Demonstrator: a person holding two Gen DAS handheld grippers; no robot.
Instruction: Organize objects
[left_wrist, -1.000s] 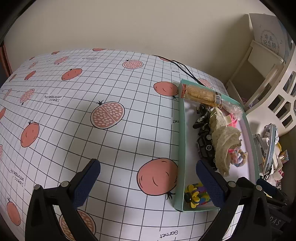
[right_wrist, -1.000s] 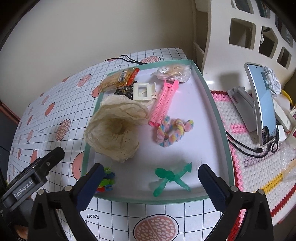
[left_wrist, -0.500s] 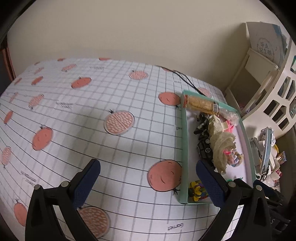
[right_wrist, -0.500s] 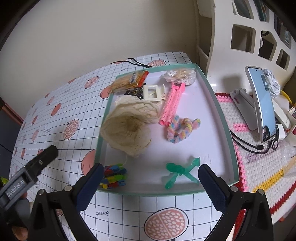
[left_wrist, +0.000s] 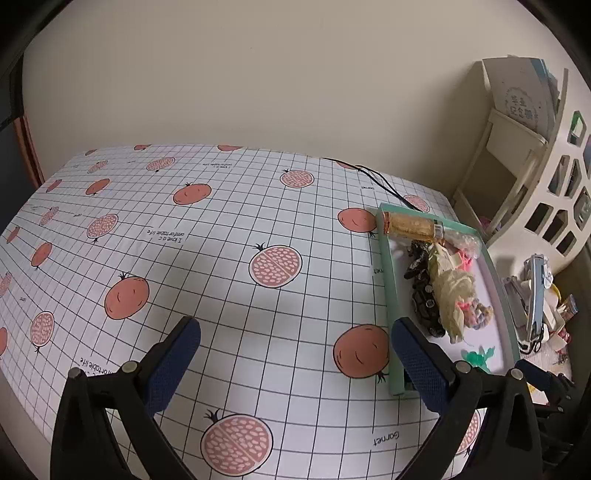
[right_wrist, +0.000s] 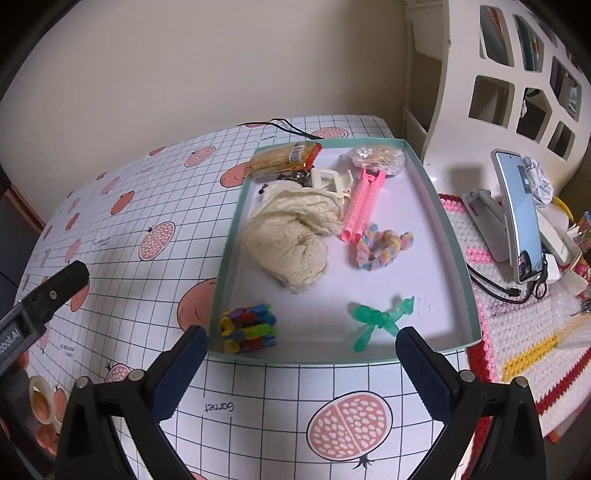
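Right wrist view: right gripper (right_wrist: 297, 363) jaws released, empty, green tray (right_wrist: 458, 254) at twelve o'clock; left gripper (left_wrist: 295, 356) jaws released over worktop (left_wrist: 221, 258).

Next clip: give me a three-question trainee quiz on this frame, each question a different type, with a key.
1. True or false: the right gripper holds the green clip.
2. Which thing lies nearest the tray's front left corner? A) pink rollers B) coloured clips C) scrunchie
3. Fill in: the cream cloth lies ___ the tray.

Key
1. False: both it and the left gripper are open and empty.
2. B
3. inside
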